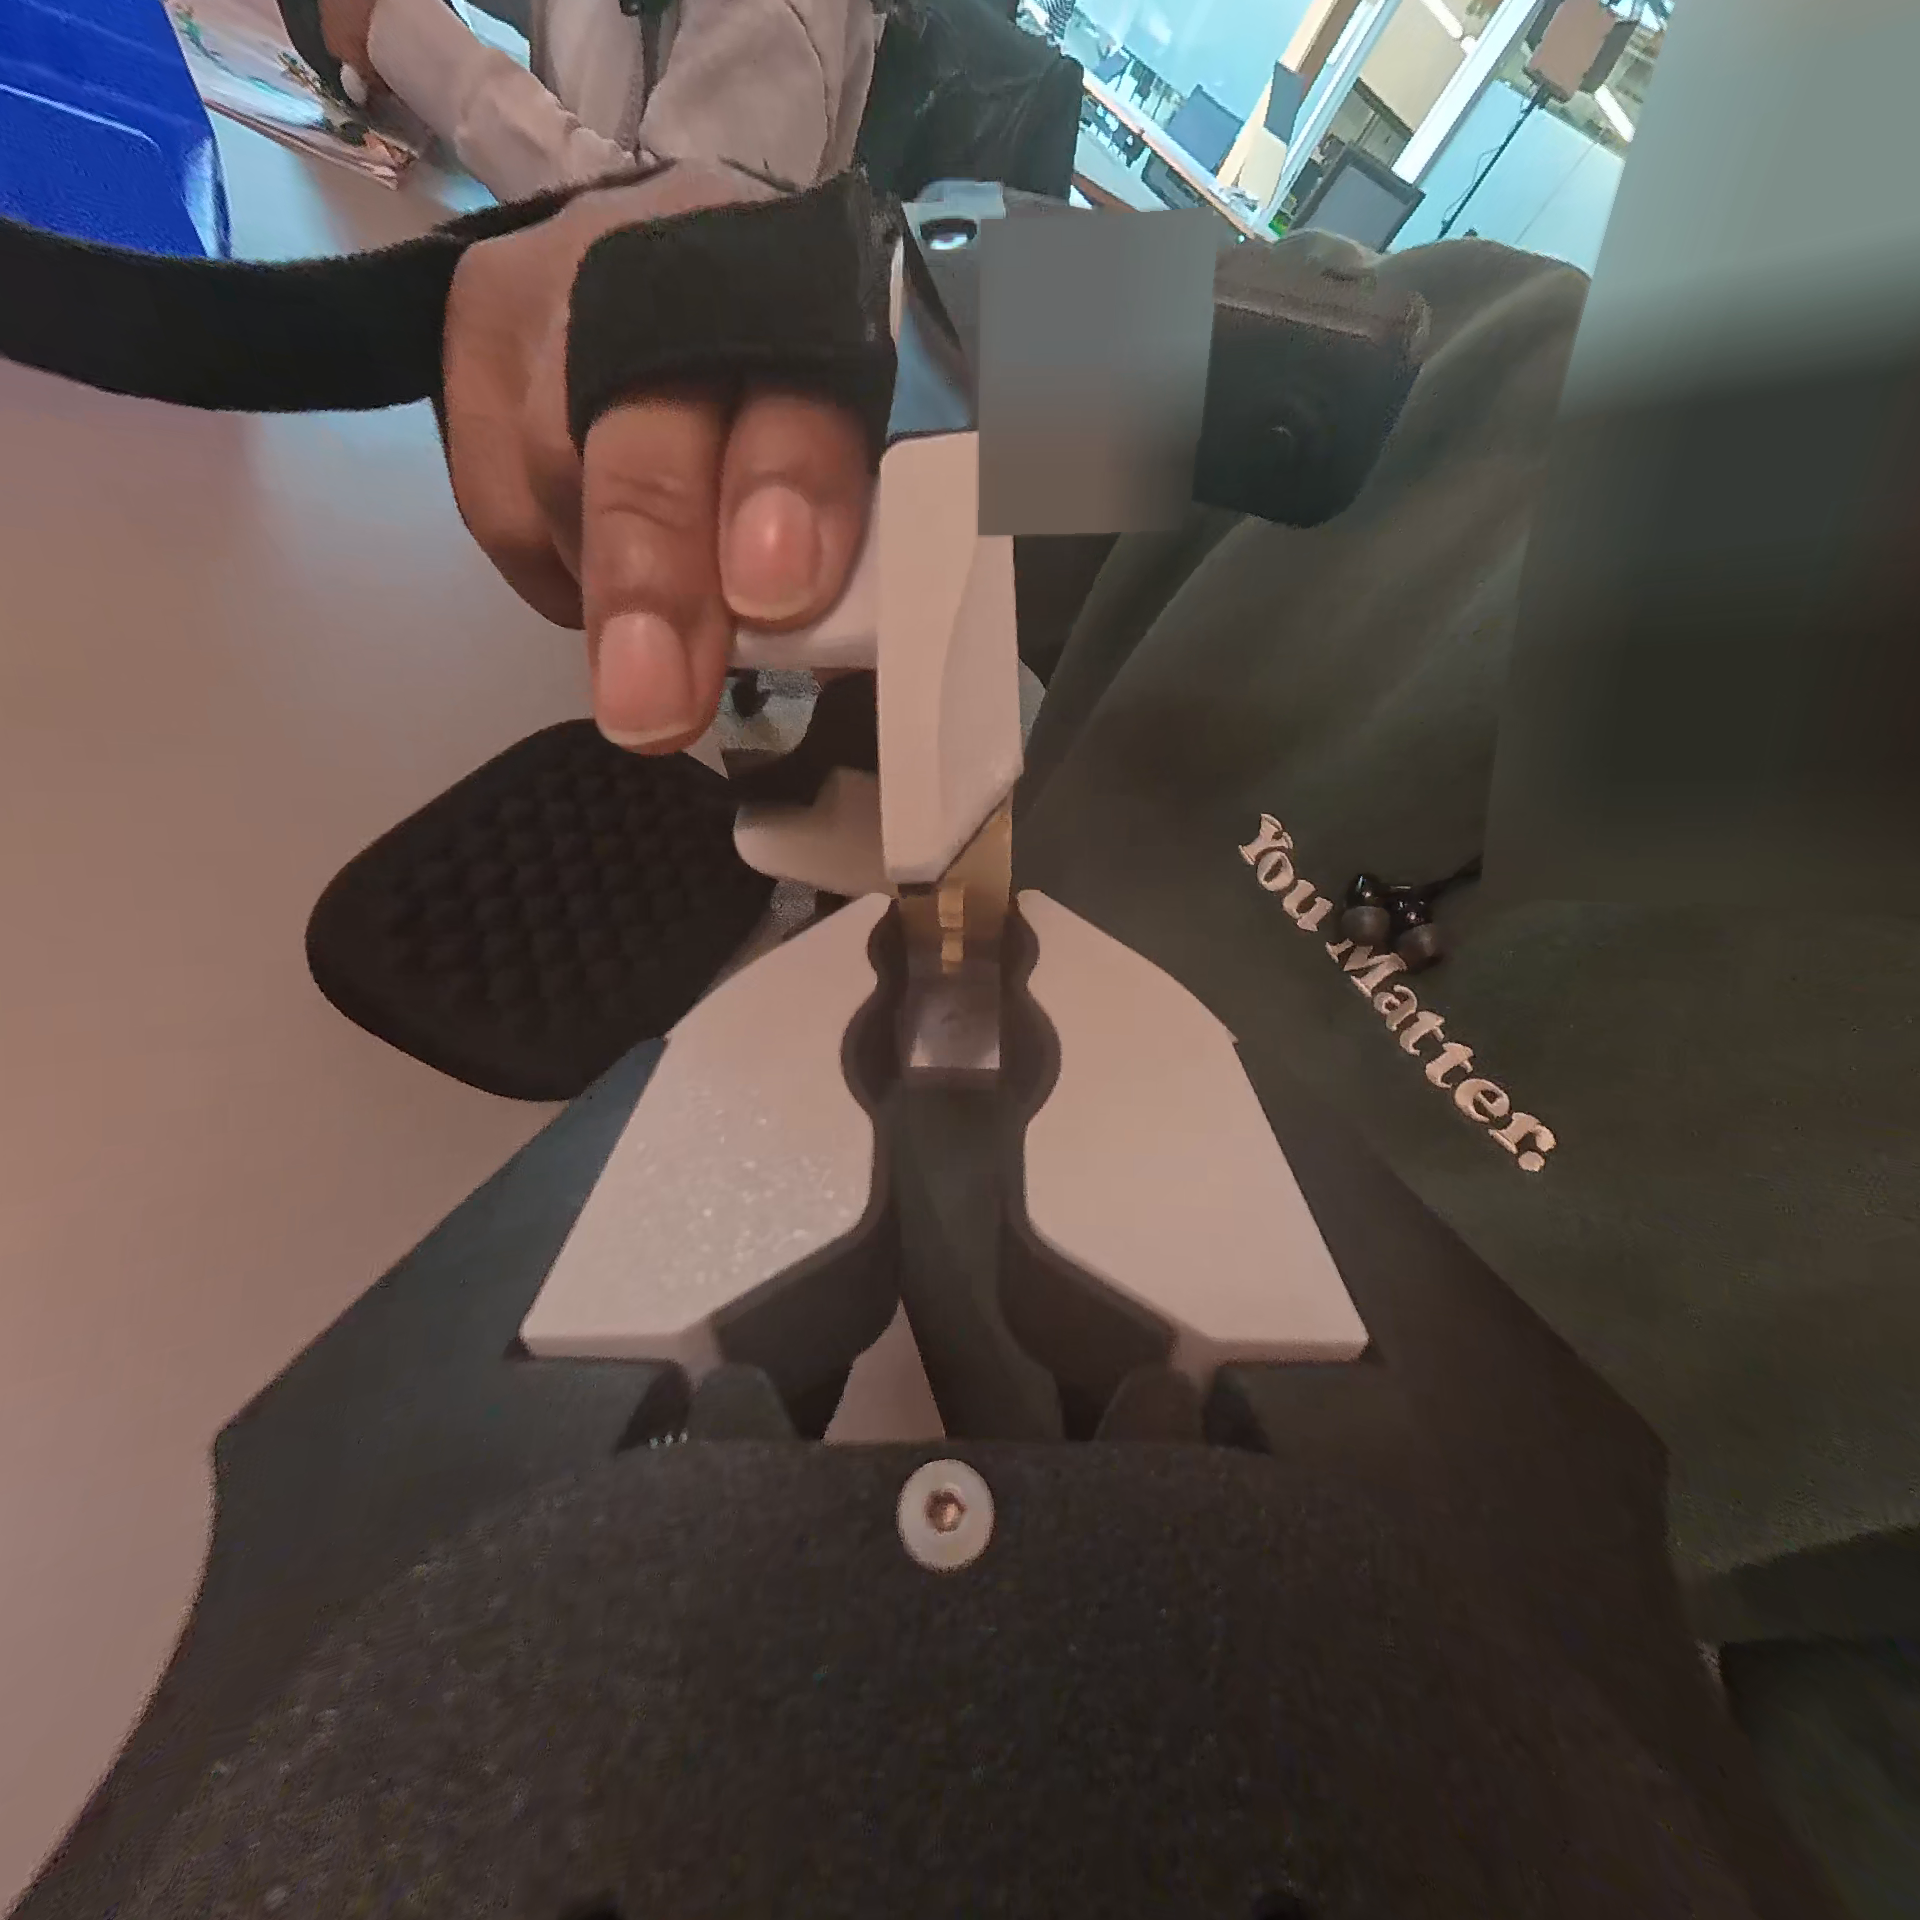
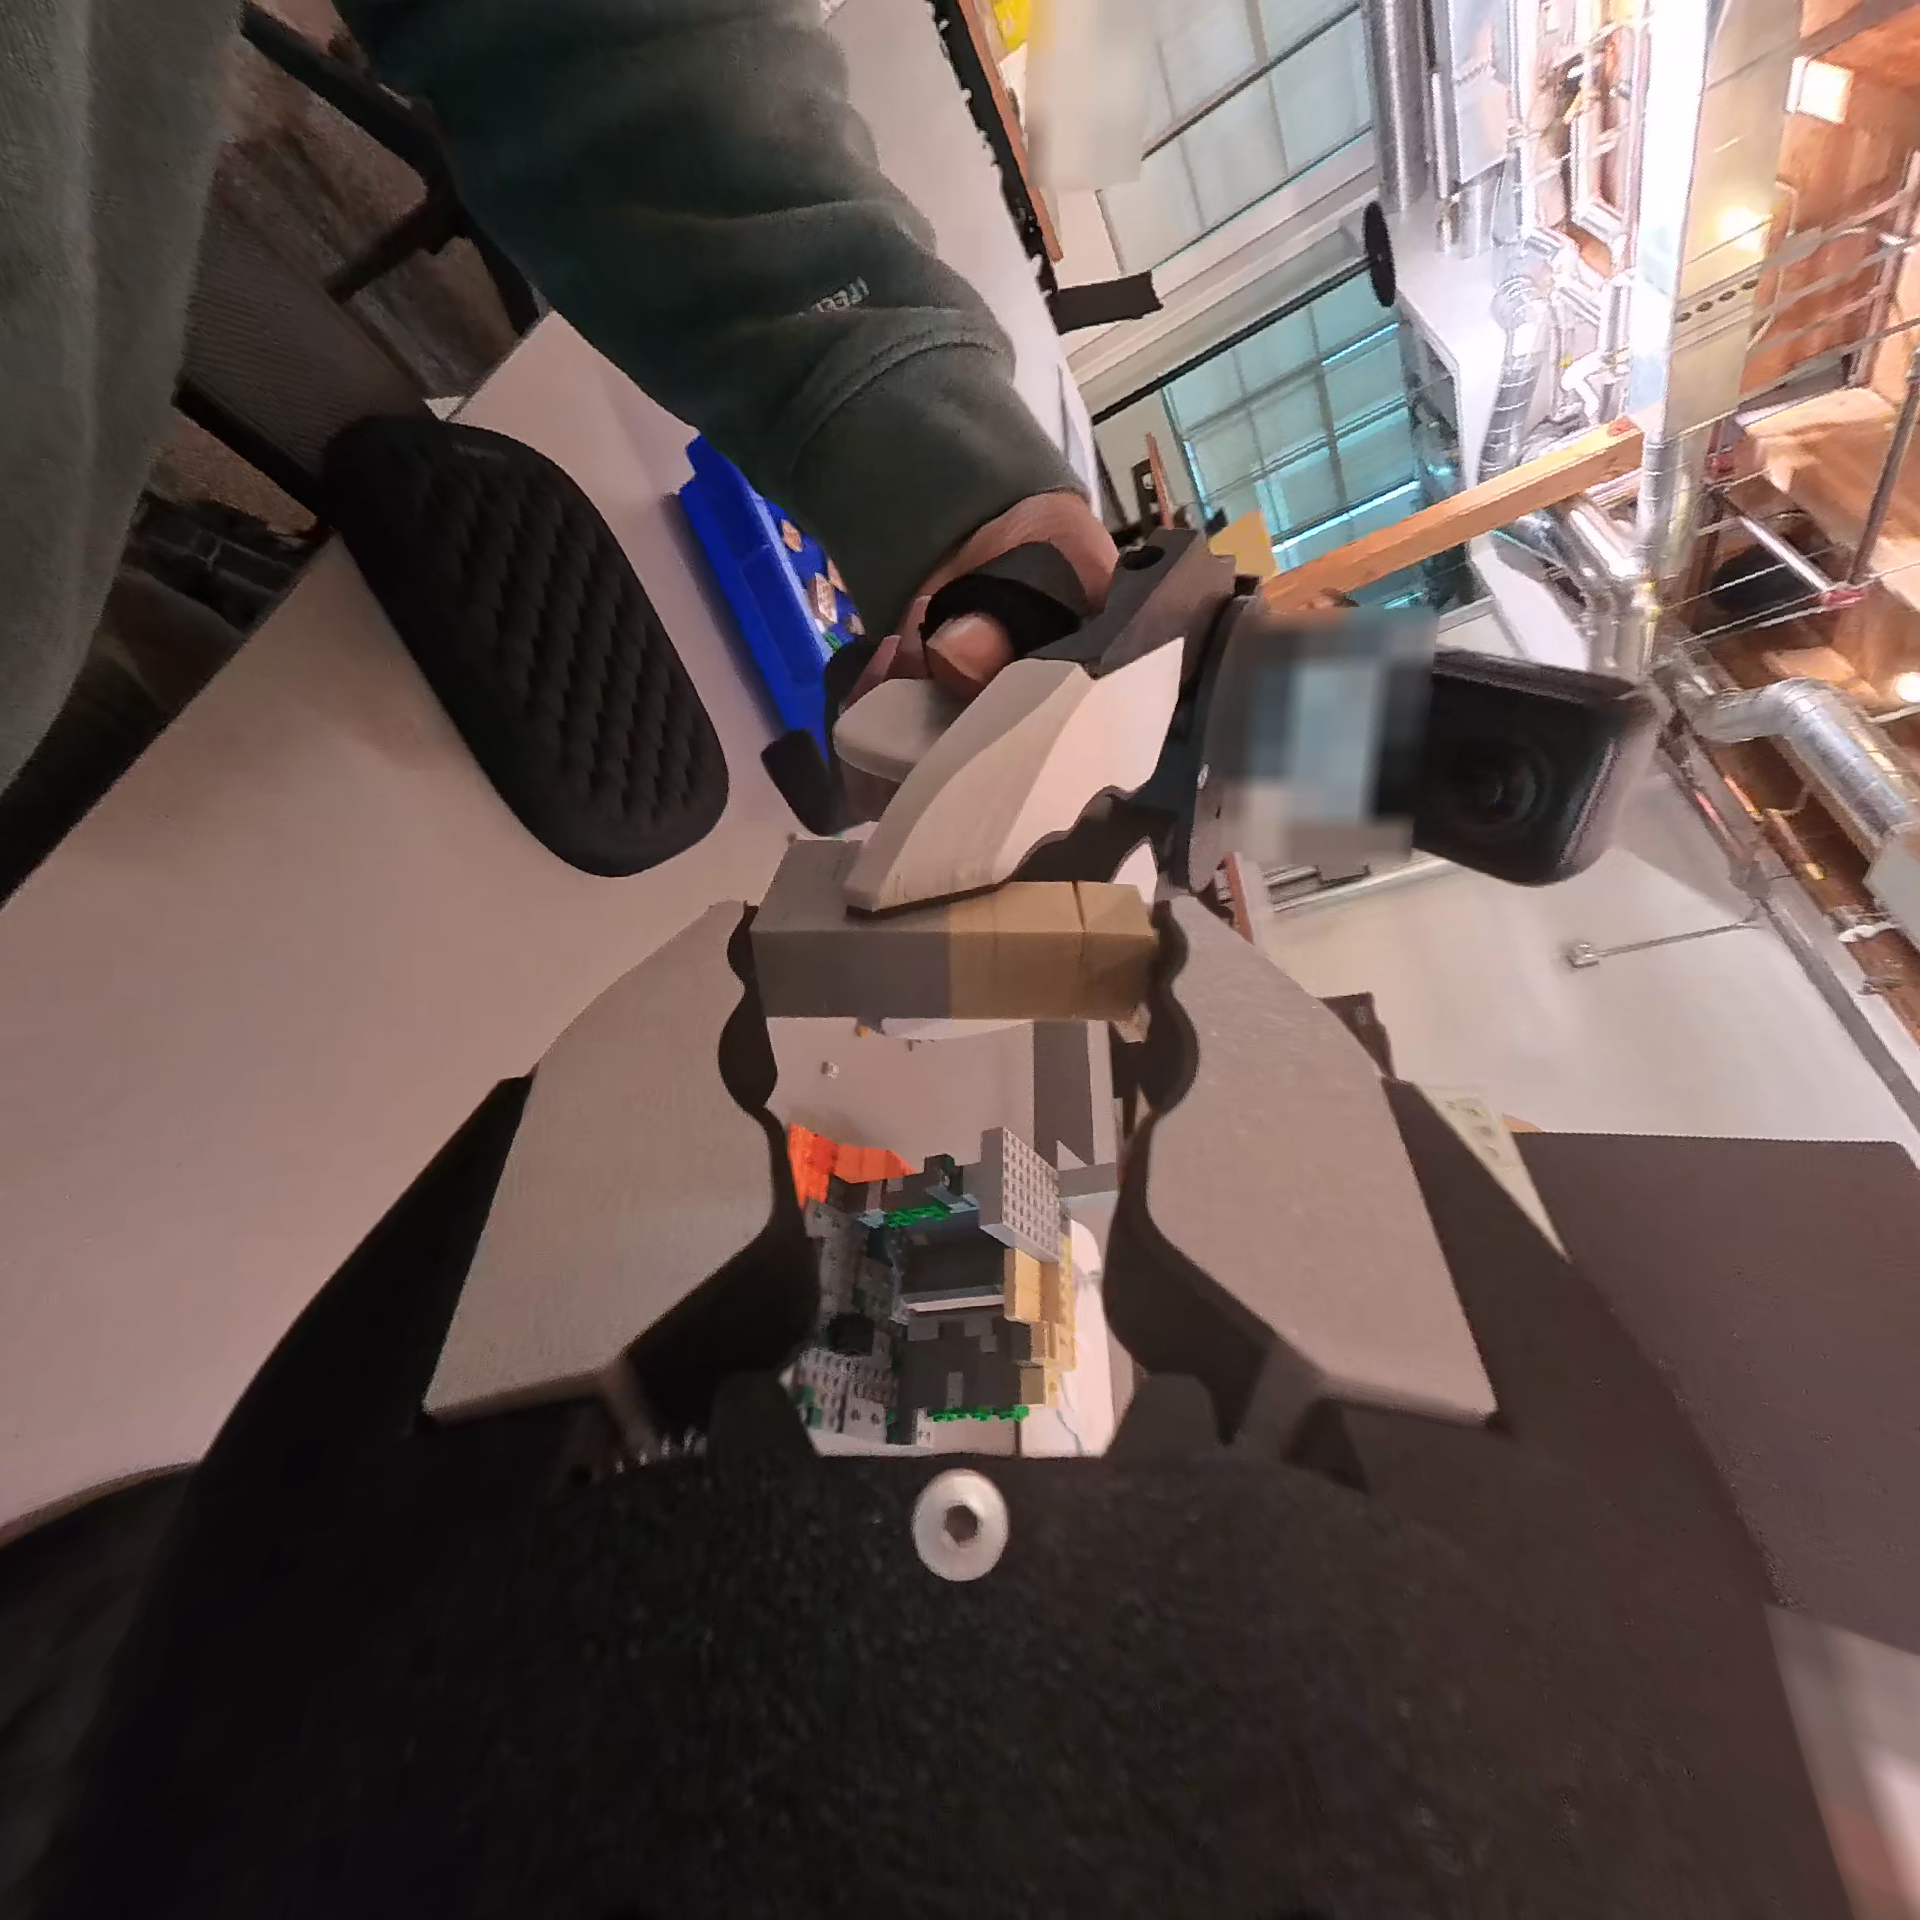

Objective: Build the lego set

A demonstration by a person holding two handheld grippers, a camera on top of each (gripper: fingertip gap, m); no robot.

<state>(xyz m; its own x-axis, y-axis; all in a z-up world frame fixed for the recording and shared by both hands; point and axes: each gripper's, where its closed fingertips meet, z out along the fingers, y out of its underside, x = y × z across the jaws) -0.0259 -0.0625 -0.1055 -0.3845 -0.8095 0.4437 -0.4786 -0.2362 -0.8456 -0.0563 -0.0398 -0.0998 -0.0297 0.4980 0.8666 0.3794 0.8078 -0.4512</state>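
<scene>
Right now both my grippers meet on one bar of bricks (image 2: 951, 961), grey along one half and tan along the other. My right gripper (image 2: 951, 971) stands fairly wide, and the bar spans the whole gap between its fingertips: the grey end sits against one dark pad (image 2: 740, 971), the tan end against the other. From this side I see my left gripper (image 2: 914, 894) coming in across the bar from beyond it, one pale finger laid flat on the bar's upper face near the grey end.

Seen along my left gripper (image 1: 951, 966), the jaws are nearly together, clamped on the bar's narrow width, with the grey end (image 1: 954, 1034) facing me between the pads and the tan part running away from me. One finger (image 1: 940, 675) of the right gripper reaches down to the bar's far end, with my right hand (image 1: 665, 499) behind it.

Just left of the left gripper's tips lies a black textured pad (image 1: 520, 914) on the table (image 1: 208, 831). Past the right gripper's open jaws sits a brick model (image 2: 935, 1288) in grey, tan and green.
</scene>
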